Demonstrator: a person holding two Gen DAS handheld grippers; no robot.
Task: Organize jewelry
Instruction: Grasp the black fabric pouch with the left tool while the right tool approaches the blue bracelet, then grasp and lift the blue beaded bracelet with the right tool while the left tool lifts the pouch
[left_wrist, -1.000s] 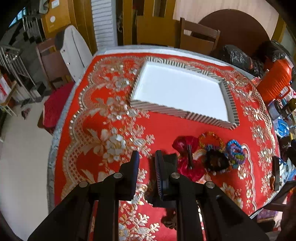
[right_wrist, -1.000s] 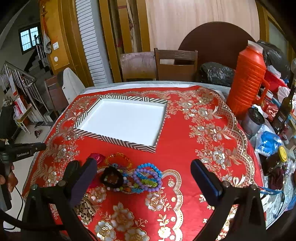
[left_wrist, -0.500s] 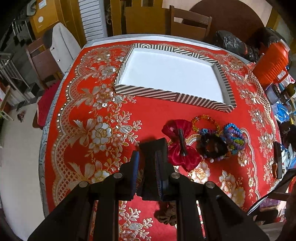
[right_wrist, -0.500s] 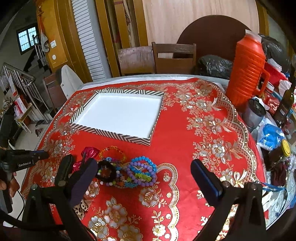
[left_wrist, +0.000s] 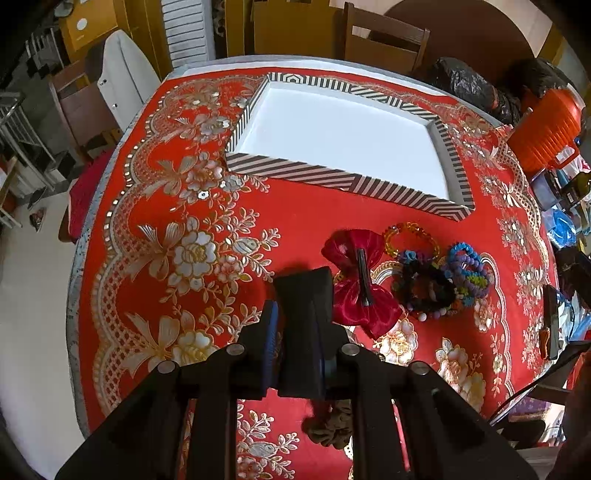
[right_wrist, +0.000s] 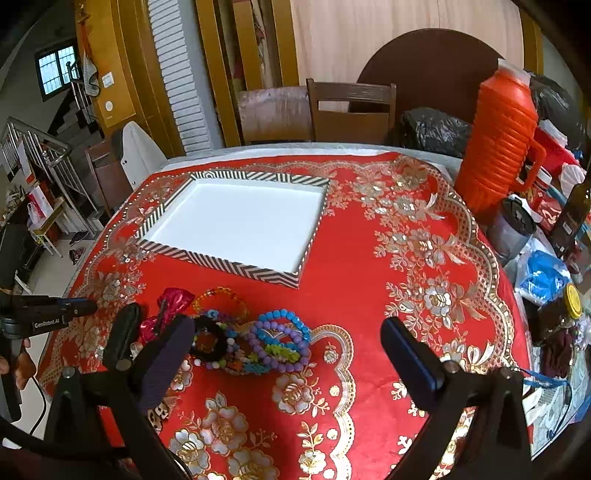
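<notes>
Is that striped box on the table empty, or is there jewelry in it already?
Empty. The striped box shows only its bare white floor in both views; the bracelets and red bow lie on the tablecloth in front of it.

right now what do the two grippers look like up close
Both are matte black, with angular linkage arms joined by round silver pins. The left gripper has flat, blocky fingers with blue ribbed pads. The right gripper has the same black frame and dark blue pads. In the right view, the left gripper's body carries a small white printed label, and a thin black cable hangs below it.
</notes>
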